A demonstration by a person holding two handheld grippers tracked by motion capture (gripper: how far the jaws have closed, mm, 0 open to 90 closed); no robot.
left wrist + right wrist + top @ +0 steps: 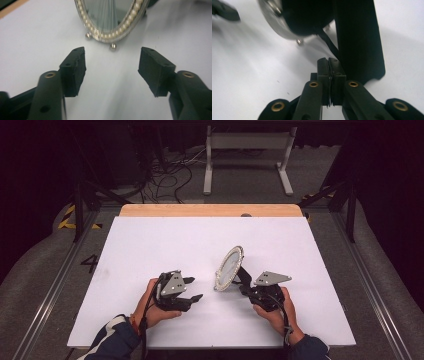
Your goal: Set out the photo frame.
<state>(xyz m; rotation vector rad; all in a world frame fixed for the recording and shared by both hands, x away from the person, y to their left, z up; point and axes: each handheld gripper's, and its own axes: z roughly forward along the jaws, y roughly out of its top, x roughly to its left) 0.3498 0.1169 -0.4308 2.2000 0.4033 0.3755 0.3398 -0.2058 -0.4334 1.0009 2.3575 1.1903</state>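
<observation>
A small mirror stands mid-table

The mirror [229, 268] is just right of the wide-open left gripper [194, 289]. The right gripper [243, 282], pressed together, sits behind it, nearer.

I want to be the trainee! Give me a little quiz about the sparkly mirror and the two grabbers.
1. True or false: the left gripper has its jaws wide apart.
2. Pick one: the mirror is A) lying flat on its face, B) standing tilted on the white table, C) hanging from a hook.
3. Fill the gap: the right gripper, behind the mirror, has its jaws ____.

Key: 1 true; 2 B; 3 shut.
</observation>
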